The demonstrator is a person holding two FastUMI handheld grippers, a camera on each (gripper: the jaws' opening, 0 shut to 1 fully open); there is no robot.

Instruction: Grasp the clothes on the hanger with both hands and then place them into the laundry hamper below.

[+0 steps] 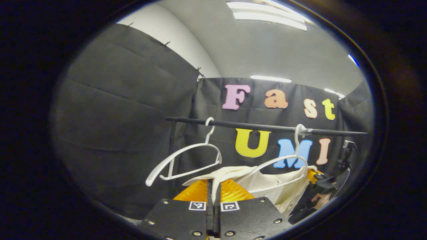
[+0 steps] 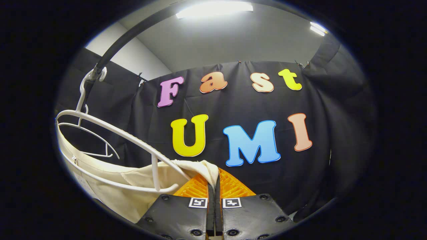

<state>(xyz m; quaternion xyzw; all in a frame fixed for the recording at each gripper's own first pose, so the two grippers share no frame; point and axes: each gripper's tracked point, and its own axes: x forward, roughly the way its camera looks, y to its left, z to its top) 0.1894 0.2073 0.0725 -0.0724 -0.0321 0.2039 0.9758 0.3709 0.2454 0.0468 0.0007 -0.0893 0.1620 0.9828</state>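
While the cream garment [image 1: 283, 190] hangs on a white hanger [image 1: 283, 163], the left gripper [image 1: 213, 186] points forward and a little upward in the left gripper view, and its two fingers are pressed together on a fold of this garment. The cloth comes out between the fingertips and goes up and to the right of them, toward the hanger. To the upper left of the fingers an empty white hanger [image 1: 186, 160] hangs from the black rail [image 1: 267, 127], which crosses above them. At the far right of this view, beyond the garment, a part of the other gripper [image 1: 322, 186] and the hand that holds it can be seen, low and near the cloth.

In the right gripper view the right gripper [image 2: 214, 181] is tilted upward more steeply. Its fingers also are closed tight, and the edge of the garment [image 2: 133, 186] is pinched between the tips. The rest of the cloth spreads to the left of the fingers and below the arm of its hanger [image 2: 126, 136], which runs down from the upper left almost to the fingertips. The rail [image 2: 133, 33] curves above, on the left. I cannot see the laundry hamper.
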